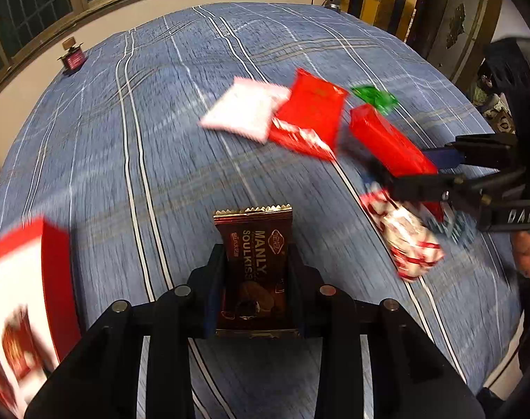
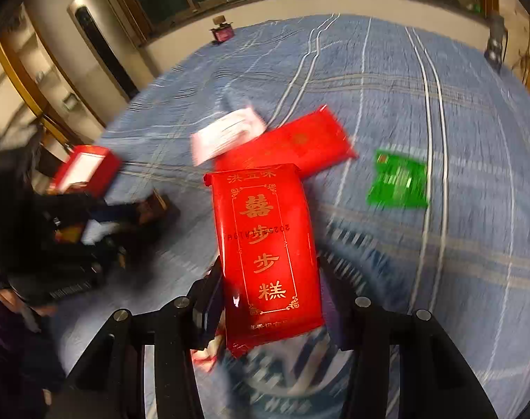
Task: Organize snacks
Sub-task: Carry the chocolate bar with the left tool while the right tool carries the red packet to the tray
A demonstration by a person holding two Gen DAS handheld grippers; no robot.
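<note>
Left wrist view. My left gripper (image 1: 257, 272) is clamped on a brown chocolate packet (image 1: 256, 265), its long axis running along the fingers toward 12 o'clock, serrated seal leading. A red-and-white box (image 1: 30, 300) stands at 8 o'clock, near the gripper. On the blue cloth (image 1: 160, 104) at 1 o'clock lie a white sachet (image 1: 245, 111) and a red pouch (image 1: 310, 118), overlapping at one edge; a green packet (image 1: 375, 97) lies just beyond. At 3 o'clock my right gripper (image 1: 418, 171) holds a red bar (image 1: 390, 143), its long axis slanting toward 10 o'clock. A red-and-white wrapped sweet (image 1: 409, 241) sits just below that gripper; I cannot tell whether it is held or lying on the cloth.

Right wrist view. The right gripper (image 2: 270, 289) is closed on the red bar (image 2: 265, 248), long axis toward 12 o'clock, gold lettering upward. The red pouch (image 2: 299, 146) and white sachet (image 2: 226, 132) lie beyond it, the green packet (image 2: 397, 183) at 2 o'clock, the box (image 2: 86, 167) at 9 o'clock.

Progress, as I judge it: early to middle. Two snacks are lifted, none visibly stowed; at least three remain loose, and the box looks the likely destination.
</note>
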